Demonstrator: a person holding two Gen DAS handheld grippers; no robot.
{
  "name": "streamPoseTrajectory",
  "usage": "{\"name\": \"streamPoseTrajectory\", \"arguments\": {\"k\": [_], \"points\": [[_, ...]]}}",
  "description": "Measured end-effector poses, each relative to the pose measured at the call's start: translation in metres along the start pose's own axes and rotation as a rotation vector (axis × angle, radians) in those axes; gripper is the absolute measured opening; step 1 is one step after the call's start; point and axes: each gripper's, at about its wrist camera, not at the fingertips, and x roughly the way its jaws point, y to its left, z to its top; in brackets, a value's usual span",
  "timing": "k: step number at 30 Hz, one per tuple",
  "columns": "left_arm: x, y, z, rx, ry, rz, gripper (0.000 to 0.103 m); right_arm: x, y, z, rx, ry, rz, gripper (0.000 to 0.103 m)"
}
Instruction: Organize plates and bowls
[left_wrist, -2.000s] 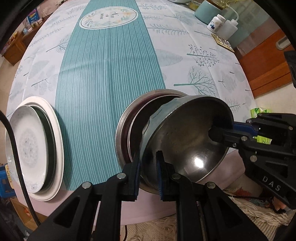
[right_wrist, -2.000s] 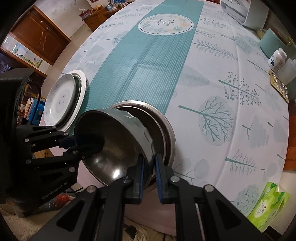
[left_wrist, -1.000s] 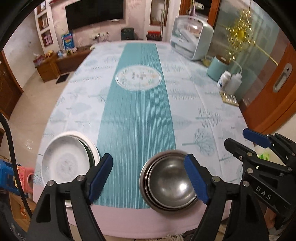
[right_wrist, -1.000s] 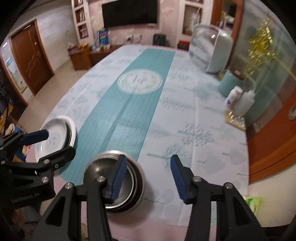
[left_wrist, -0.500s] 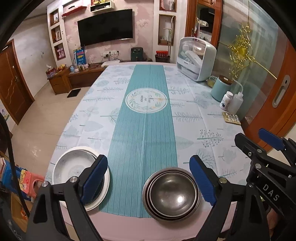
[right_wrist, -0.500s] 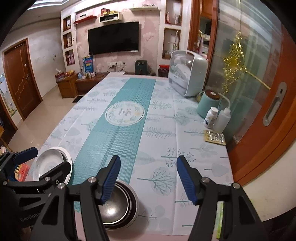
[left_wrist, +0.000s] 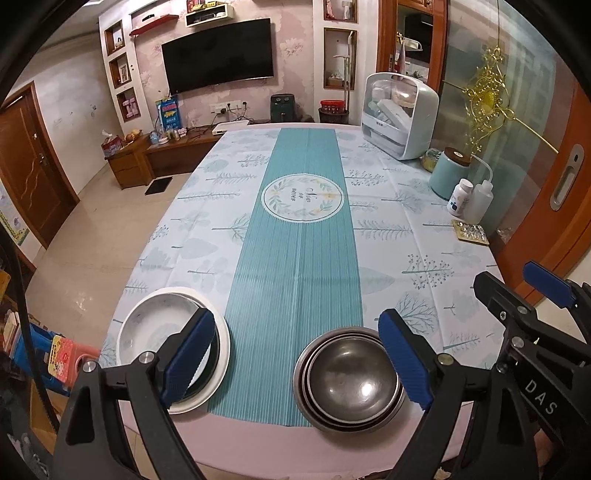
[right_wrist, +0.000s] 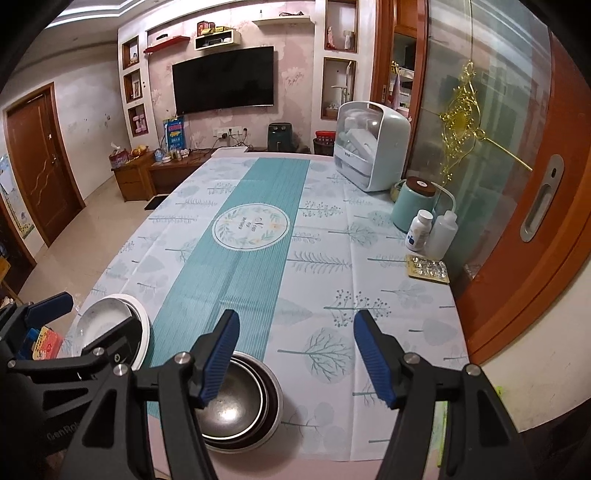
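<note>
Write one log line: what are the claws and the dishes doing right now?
left claw: open, empty | right claw: open, empty | metal bowls: nested | plates: stacked

Nested bowls (left_wrist: 351, 380) at 6 o'clock on table (left_wrist: 406, 236), near edge, overlapping runner (left_wrist: 301, 280) edge. Stacked plates (left_wrist: 147, 325) at 8 o'clock, just left of runner, well apart from bowls. Runner down table centre, 6 to 12 o'clock; round emblem (left_wrist: 303, 199) on it, mid-table. Dish cabinet (left_wrist: 400, 114) at 1 o'clock, far corner. Canister (left_wrist: 448, 171), then two bottles (left_wrist: 469, 201), then blister pack (left_wrist: 470, 233) along rt edge, 2 o'clock, front-to-back reversed. TV (left_wrist: 218, 51) on wall beyond 12 o'clock.
</note>
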Motion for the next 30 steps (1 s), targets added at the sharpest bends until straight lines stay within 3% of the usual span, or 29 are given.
{"name": "streamPoseTrajectory", "arguments": {"k": [9, 18, 26, 30], "points": [[0.001, 0.003, -0.011, -0.011, 0.035, -0.001, 0.090, 0.003, 0.004, -0.008, -0.010, 0.025, 0.023, 0.065], [0.060, 0.010, -0.036, -0.018, 0.244, -0.071, 0.089, 0.046, 0.007, -0.026, -0.061, 0.221, 0.080, 0.065], [0.106, 0.011, -0.051, -0.030, 0.376, -0.090, 0.089, 0.081, 0.003, -0.039, -0.065, 0.344, 0.133, 0.065], [0.128, 0.010, -0.059, -0.039, 0.443, -0.124, 0.083, 0.106, 0.001, -0.051, -0.050, 0.426, 0.158, 0.065]]}}
